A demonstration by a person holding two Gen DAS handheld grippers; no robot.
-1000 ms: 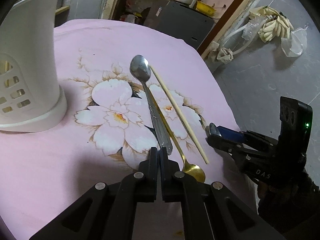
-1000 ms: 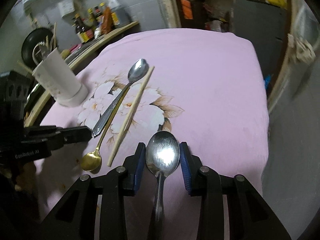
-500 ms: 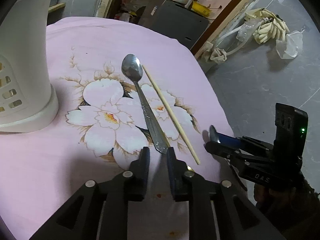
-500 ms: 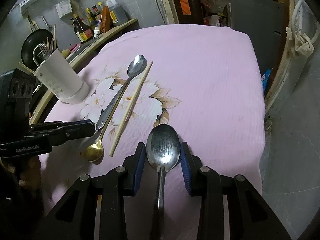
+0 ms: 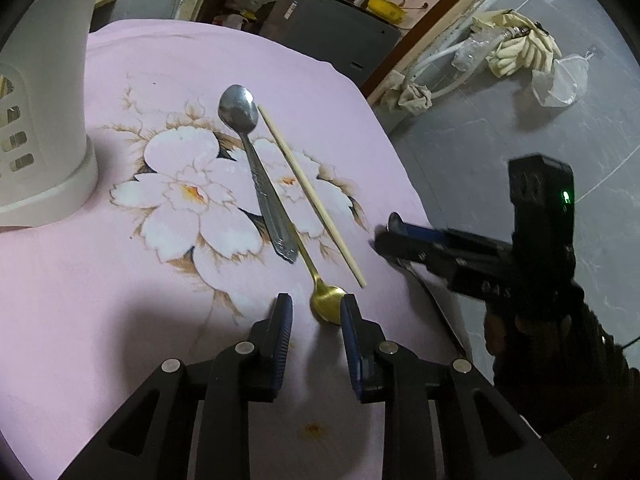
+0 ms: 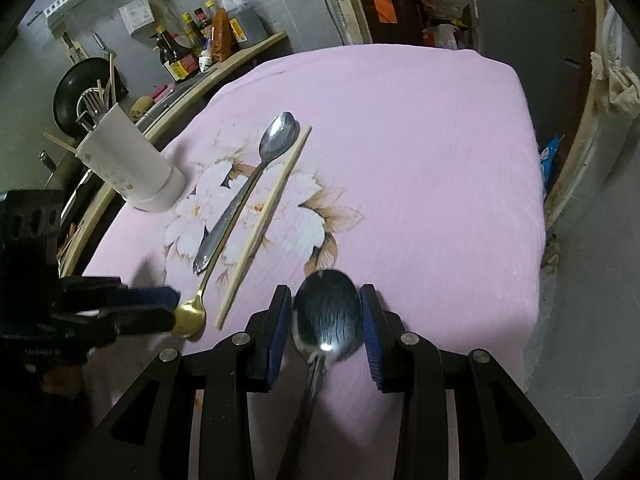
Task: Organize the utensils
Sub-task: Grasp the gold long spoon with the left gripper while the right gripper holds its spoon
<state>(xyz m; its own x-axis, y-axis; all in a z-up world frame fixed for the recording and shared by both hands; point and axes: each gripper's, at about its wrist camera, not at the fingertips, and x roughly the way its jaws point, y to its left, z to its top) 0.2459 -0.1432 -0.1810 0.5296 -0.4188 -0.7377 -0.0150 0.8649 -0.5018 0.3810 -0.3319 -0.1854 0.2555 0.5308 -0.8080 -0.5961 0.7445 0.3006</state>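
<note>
Pink tablecloth (image 5: 120,320) — gold spoon (image 5: 326,308) between opening left gripper (image 5: 316,314)

A pale pink tablecloth (image 6: 420,152) bears a print of white blossoms with yellow hearts and tan-brown leaves (image 5: 192,196). On the print lie a silver steel spoon with an embossed handle (image 5: 256,168), a gold slender spoon (image 5: 326,304) and a pale wooden chopstick (image 5: 310,194). At far left stands a white perforated plastic utensil holder (image 6: 128,164). The black grippers carry blue ribbed pads (image 6: 370,334), framing a dark, shiny steel spoon bowl (image 6: 326,312).
</note>
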